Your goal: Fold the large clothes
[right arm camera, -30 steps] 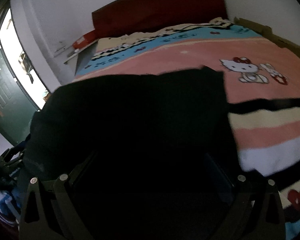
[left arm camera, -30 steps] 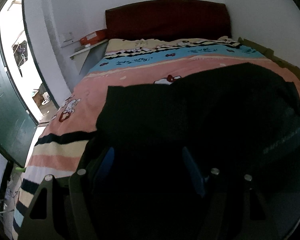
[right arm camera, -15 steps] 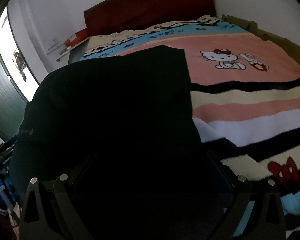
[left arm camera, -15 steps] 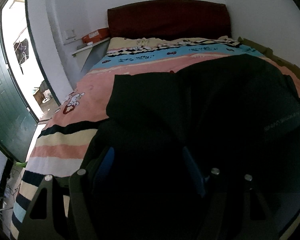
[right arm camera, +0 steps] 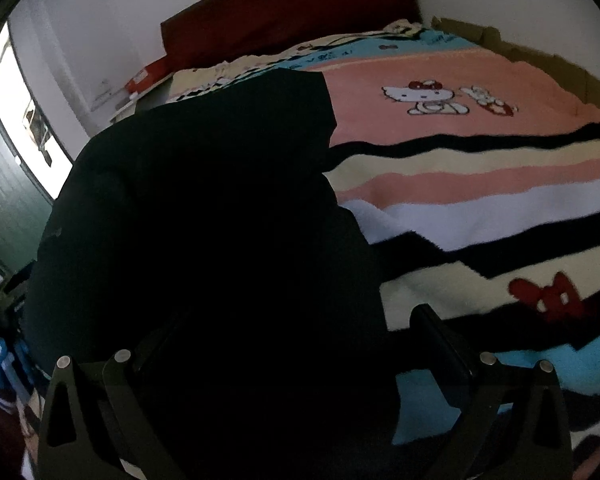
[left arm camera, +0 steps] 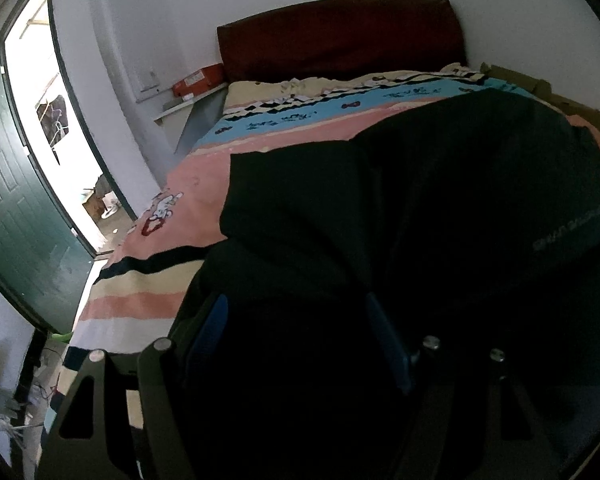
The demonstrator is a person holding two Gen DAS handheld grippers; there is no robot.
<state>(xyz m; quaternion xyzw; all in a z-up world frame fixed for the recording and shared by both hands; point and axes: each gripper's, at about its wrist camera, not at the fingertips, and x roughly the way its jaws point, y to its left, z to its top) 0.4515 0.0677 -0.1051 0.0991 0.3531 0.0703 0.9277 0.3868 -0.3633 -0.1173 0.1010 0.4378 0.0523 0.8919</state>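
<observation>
A large black garment [left arm camera: 420, 208] lies on the bed's striped Hello Kitty blanket [left arm camera: 188, 184] and fills most of both views; it also shows in the right wrist view [right arm camera: 204, 200]. It bears small grey lettering [left arm camera: 568, 228] on its right side. My left gripper [left arm camera: 296, 312] has its blue-padded fingers [left arm camera: 216, 320] spread wide, with the black cloth bunched between them. My right gripper [right arm camera: 300, 320] also stands wide apart, its right finger [right arm camera: 440, 344] over the blanket and its left finger hidden against the dark cloth.
A dark red headboard [left arm camera: 340, 36] stands at the far end. An orange box [left arm camera: 198, 80] sits on a shelf at the left wall. A green door [left arm camera: 16, 200] stands open at the left. Bare blanket [right arm camera: 480, 184] lies right of the garment. Brown cardboard [right arm camera: 540, 60] lines the far right edge.
Both grippers have come down and drawn back toward the foot of the bed. The black garment has dropped onto the blanket, and more blanket shows to the right of it.
</observation>
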